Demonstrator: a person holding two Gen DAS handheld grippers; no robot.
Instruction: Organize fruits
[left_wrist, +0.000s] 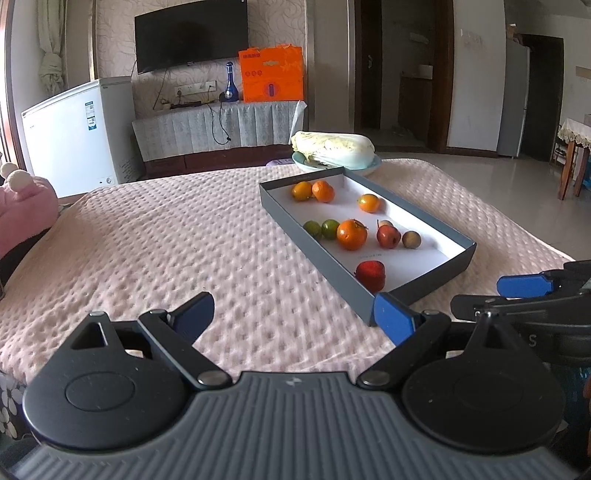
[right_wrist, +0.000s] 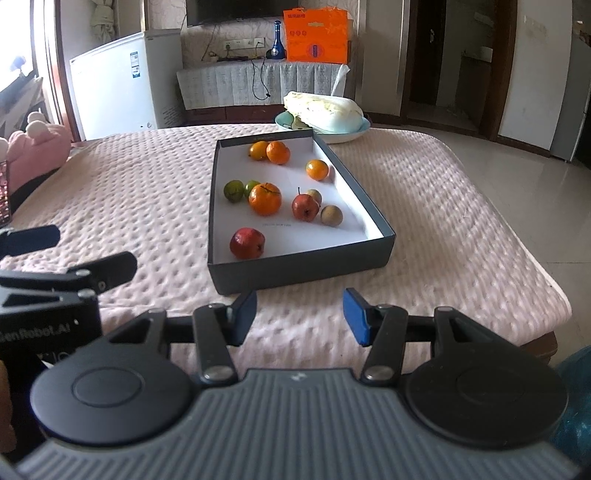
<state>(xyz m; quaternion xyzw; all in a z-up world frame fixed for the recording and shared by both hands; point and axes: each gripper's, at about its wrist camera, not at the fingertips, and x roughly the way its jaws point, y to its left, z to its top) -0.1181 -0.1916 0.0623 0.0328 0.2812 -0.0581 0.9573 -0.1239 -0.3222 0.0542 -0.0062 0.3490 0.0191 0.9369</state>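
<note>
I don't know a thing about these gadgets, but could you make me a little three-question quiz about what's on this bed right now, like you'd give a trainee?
1. True or false: every fruit lies inside the grey box.
2. What stands just behind the box's far end?
A. a kettle
B. a cabbage in a bowl
C. a stack of books
3. Fill in: the fruit nearest the box's near wall is a ____ apple.

Key
1. True; the pink blanket around it carries none.
2. B.
3. Red. The jaws of both the left gripper and right gripper stand open and empty.
</note>
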